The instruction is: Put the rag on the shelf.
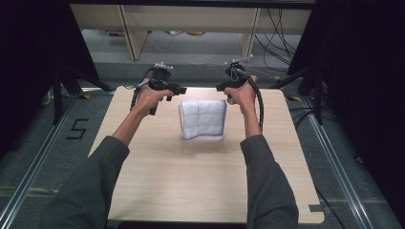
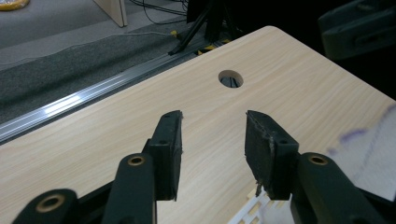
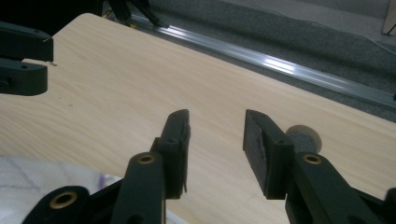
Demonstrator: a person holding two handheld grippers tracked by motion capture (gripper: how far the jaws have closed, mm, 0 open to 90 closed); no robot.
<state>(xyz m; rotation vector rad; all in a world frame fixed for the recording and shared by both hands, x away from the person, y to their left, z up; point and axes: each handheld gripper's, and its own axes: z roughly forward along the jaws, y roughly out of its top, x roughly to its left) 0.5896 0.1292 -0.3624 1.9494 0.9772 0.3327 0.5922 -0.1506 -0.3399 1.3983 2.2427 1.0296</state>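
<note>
A folded white towel (image 1: 203, 119) with a faint purple grid lies near the middle of the wooden table (image 1: 157, 181). My left gripper (image 1: 181, 89) hovers just beyond the towel's far left corner. My right gripper (image 1: 218, 87) is at its far right corner. In the left gripper view the jaws (image 2: 213, 116) stand open over bare wood, with the towel (image 2: 369, 154) off to the right. In the right gripper view the jaws (image 3: 216, 114) are also open with nothing between them, and the towel (image 3: 37, 182) lies at the lower left.
A round hole (image 2: 230, 78) pierces the table near its far edge. Metal floor rails (image 1: 33, 162) run along both sides of the table. Black stands (image 1: 62, 86) and cables (image 1: 277, 33) sit on the floor beyond it. The other gripper (image 3: 23, 56) shows at the left of the right gripper view.
</note>
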